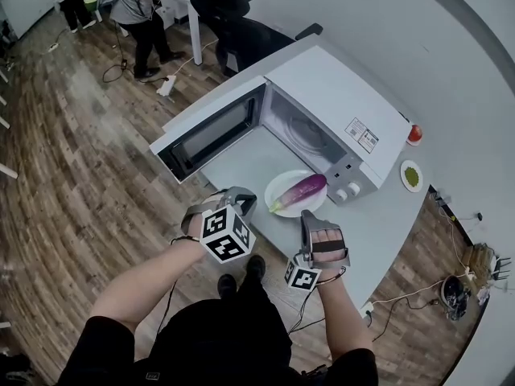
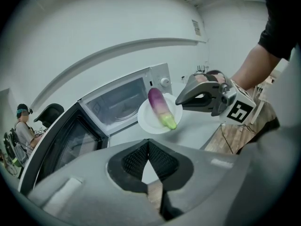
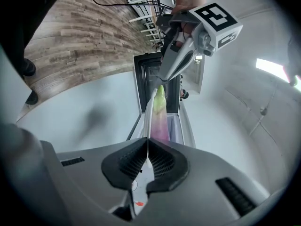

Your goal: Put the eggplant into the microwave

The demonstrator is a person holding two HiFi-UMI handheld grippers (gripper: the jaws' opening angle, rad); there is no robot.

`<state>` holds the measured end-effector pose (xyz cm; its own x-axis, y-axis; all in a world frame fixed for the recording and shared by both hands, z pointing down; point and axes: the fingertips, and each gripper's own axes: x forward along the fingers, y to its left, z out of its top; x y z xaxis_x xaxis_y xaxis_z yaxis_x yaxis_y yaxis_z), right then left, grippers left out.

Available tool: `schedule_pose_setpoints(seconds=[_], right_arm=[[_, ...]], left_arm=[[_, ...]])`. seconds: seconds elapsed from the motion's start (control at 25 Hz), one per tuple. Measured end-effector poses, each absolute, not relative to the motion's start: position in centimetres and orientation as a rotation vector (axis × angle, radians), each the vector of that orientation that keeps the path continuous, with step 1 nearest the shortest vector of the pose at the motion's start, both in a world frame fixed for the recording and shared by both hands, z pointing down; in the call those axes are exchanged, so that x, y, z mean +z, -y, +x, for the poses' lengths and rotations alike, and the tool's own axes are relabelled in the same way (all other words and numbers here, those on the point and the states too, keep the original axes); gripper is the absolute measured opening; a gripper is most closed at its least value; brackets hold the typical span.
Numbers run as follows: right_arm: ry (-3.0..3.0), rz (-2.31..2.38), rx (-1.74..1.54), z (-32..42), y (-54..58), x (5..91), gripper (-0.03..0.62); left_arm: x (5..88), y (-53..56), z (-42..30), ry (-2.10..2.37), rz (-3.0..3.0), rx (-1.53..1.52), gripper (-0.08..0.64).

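- Both sets of fingers are closed: left gripper [image 2: 148,154] empty, right gripper [image 3: 146,157] pinching the round white plate [image 1: 286,183] by its rim.
- I risk the purple, green-tipped eggplant [image 1: 302,190] rolling off if the plate tilts.

left gripper [image 2: 148,145]: jaws pressed together, nothing between | straight beyond jaws: purple eggplant with green end [image 2: 160,107] lying on round white plate [image 2: 148,122], grey tabletop [image 2: 197,127] beneath | beyond-left: white microwave [image 2: 123,98], door [image 2: 70,141] swung open | beyond-right: right gripper [image 2: 184,100], tips at plate's rim

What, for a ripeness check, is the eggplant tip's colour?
Eggplant tip: yellow-green, rest purple; best in left gripper view.
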<state>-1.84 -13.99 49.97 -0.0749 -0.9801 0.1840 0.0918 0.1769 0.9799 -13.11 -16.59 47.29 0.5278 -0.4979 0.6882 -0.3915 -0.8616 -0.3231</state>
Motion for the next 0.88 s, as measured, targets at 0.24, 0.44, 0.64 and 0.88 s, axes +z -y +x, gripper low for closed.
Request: schedule_pose_setpoints(seconds=[0.24, 0.44, 0.64, 0.88], right_arm=[[1.292, 0.998, -1.16, -2.3, 16.9, 49.3, 0.021], [1.293, 1.008, -1.155, -2.0, 19.3, 48.8, 0.021], [1.299, 1.021, -1.165, -1.9, 21.6, 48.4, 0.021], [1.27, 1.069, -1.093, -0.8, 23.7, 48.6, 0.021]], left_arm=[[47.0, 18.4, -13.2, -0.772, -2.586, -1.238, 0.008], [46.9, 20.7, -12.7, -0.816, -2.651, -1.2, 0.008], [46.7, 23.6, -12.5, -0.888, -2.677, -1.14, 0.008], [47.3, 25.5, -11.9, -0.885, -2.706, -1.111, 0.008]])
